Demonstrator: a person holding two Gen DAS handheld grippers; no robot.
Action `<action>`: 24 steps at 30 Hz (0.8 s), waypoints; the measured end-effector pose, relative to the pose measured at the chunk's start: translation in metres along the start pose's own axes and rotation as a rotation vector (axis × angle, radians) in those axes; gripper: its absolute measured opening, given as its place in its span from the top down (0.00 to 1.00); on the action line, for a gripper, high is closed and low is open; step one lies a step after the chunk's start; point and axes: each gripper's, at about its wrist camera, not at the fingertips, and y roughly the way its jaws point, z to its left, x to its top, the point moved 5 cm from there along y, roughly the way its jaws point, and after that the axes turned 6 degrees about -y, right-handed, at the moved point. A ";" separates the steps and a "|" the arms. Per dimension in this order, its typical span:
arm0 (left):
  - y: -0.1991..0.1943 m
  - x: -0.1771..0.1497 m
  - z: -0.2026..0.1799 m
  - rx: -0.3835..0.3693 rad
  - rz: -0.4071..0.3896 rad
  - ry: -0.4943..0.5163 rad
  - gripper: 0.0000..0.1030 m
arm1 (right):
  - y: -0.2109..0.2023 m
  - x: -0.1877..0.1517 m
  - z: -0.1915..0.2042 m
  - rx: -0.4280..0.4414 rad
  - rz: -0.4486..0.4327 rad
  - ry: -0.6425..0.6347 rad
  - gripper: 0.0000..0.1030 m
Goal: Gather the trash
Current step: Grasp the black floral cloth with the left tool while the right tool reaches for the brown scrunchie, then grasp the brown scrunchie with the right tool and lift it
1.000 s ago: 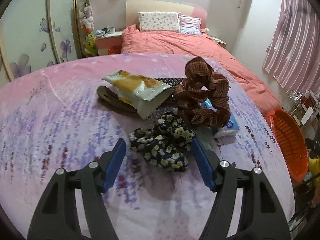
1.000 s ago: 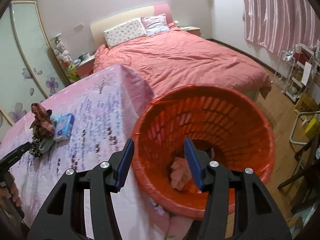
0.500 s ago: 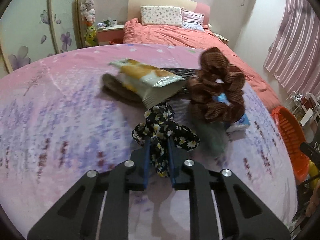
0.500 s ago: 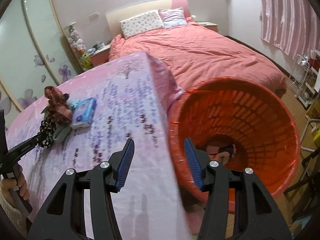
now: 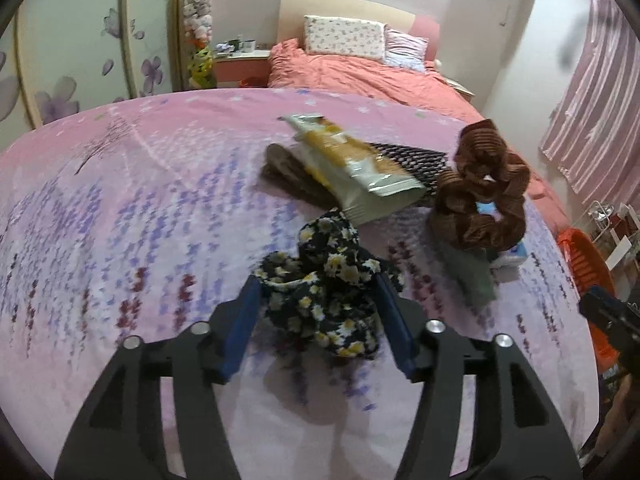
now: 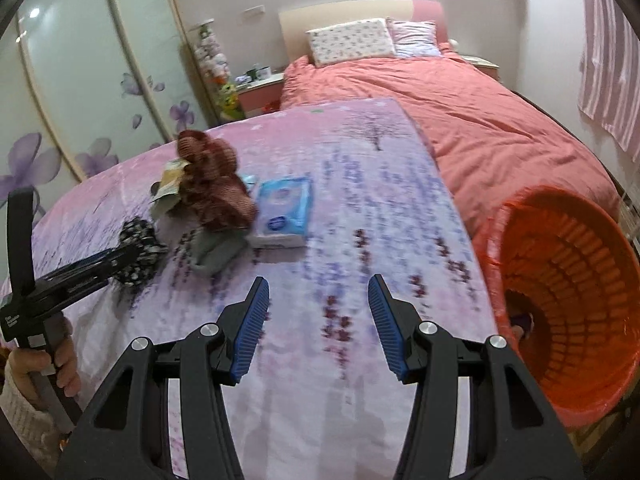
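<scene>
A black floral scrunchie (image 5: pixel 320 300) lies on the pink tablecloth (image 5: pixel 120 220) between the blue pads of my left gripper (image 5: pixel 318 280). The jaws are opening and the pads stand at its sides without squeezing it. Behind it a yellow-and-silver snack wrapper (image 5: pixel 352 168) rests on a dark flat item. To the right sit a brown checked scrunchie (image 5: pixel 480 192), a grey cloth (image 5: pixel 472 276) and a blue tissue pack (image 6: pixel 284 212). My right gripper (image 6: pixel 318 280) hangs open above the table, nothing between its fingers. An orange basket (image 6: pixel 560 300) stands off the table's right edge.
A black mesh piece (image 5: pixel 412 160) lies behind the wrapper. Beyond the table are a bed with a salmon quilt (image 6: pixel 460 112), a wardrobe with purple flowers (image 6: pixel 80 100) and pink curtains (image 5: pixel 592 100). A hand (image 6: pixel 36 364) holds the left gripper's handle.
My left gripper shut on the floral scrunchie, then opened again around it. My right gripper swung left, from over the orange basket to over the table.
</scene>
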 end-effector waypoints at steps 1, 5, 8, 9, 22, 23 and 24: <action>0.002 0.001 -0.004 -0.003 -0.002 0.004 0.39 | 0.001 0.001 0.003 0.001 0.001 -0.004 0.49; 0.015 -0.002 -0.010 0.012 0.011 0.011 0.45 | 0.008 0.004 0.011 0.010 0.007 -0.005 0.49; 0.025 -0.003 -0.004 0.035 0.030 0.009 0.75 | 0.013 0.009 0.019 0.034 0.004 -0.002 0.49; 0.024 -0.004 -0.002 0.041 0.032 0.010 0.79 | 0.015 0.011 0.022 0.041 0.002 -0.002 0.49; 0.008 -0.007 0.052 0.131 0.003 -0.026 0.73 | 0.048 0.047 0.059 0.063 -0.044 -0.009 0.52; 0.007 -0.007 0.055 0.127 0.003 -0.029 0.72 | 0.051 0.049 0.059 0.057 -0.045 -0.010 0.54; 0.009 -0.006 0.054 0.123 0.003 -0.033 0.72 | 0.052 0.050 0.059 0.053 -0.045 -0.010 0.54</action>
